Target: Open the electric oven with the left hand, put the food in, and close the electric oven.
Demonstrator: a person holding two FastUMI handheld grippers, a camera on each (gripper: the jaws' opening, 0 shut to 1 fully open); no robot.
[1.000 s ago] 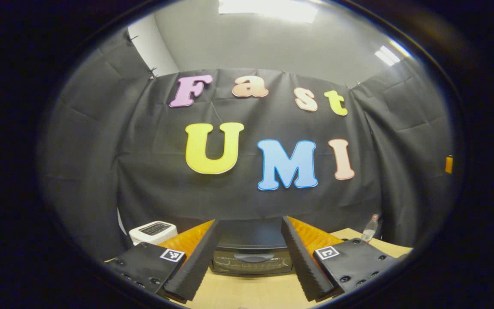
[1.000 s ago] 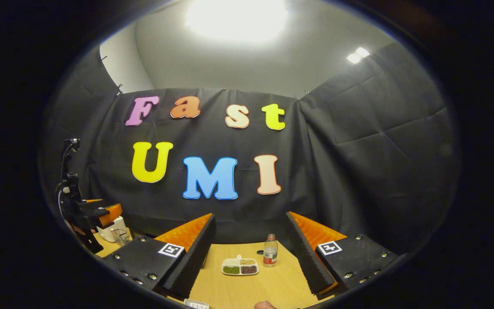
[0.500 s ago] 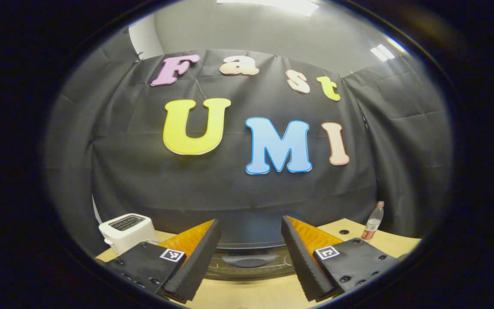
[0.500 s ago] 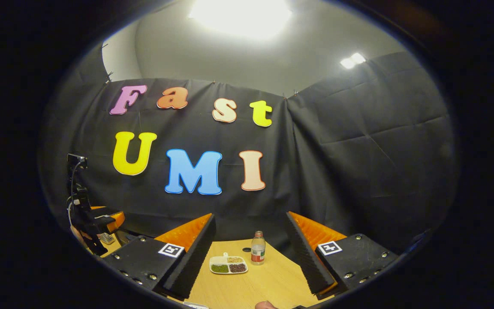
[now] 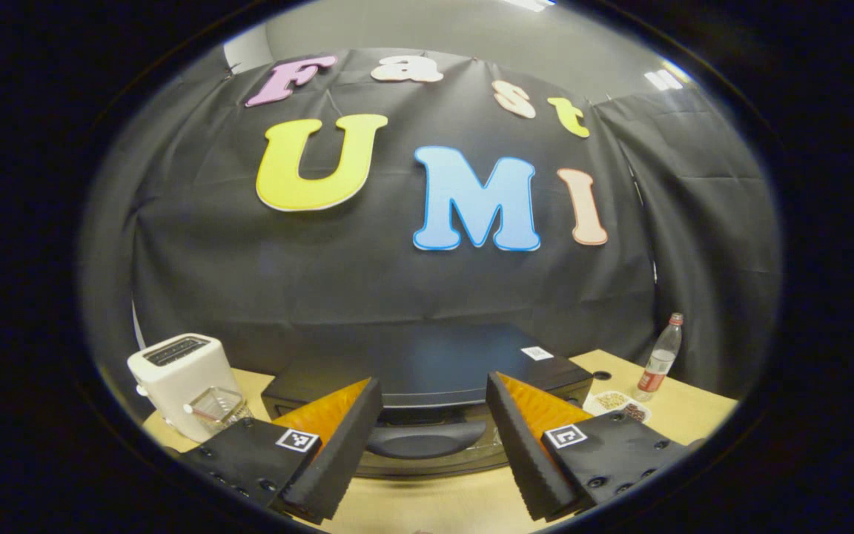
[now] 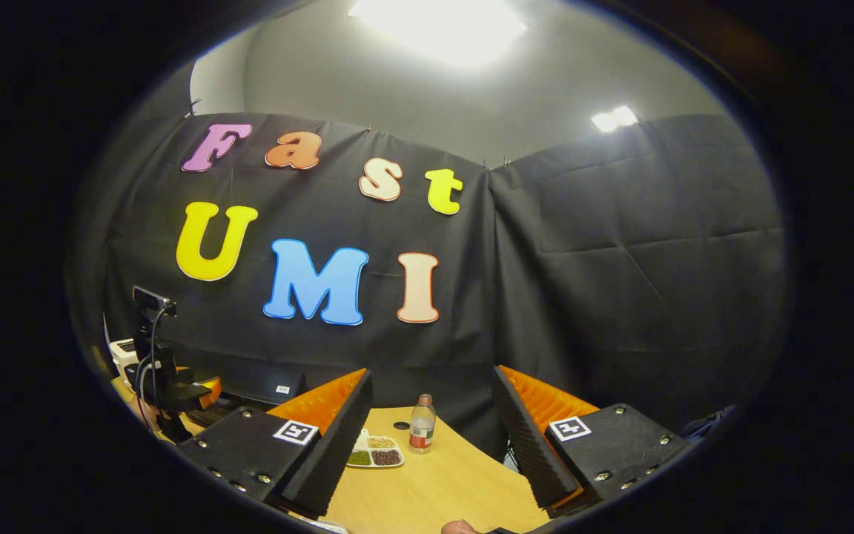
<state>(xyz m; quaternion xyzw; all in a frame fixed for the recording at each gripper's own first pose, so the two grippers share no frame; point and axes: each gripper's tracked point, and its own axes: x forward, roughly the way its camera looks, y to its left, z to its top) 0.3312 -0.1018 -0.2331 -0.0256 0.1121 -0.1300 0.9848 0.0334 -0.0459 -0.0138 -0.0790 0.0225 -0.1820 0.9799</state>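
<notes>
Left gripper wide open, empty, nearing oven handle | door shut | we've all steps left.

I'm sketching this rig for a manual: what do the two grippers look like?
Each gripper, left and right, has two ribbed wedge fingers on black screwed blocks, each block bearing a square black-and-white marker. In the right gripper view, the left gripper carries a camera on a cabled mast.

White toaster with glass cup alongside; bottle on wooden table.
</notes>
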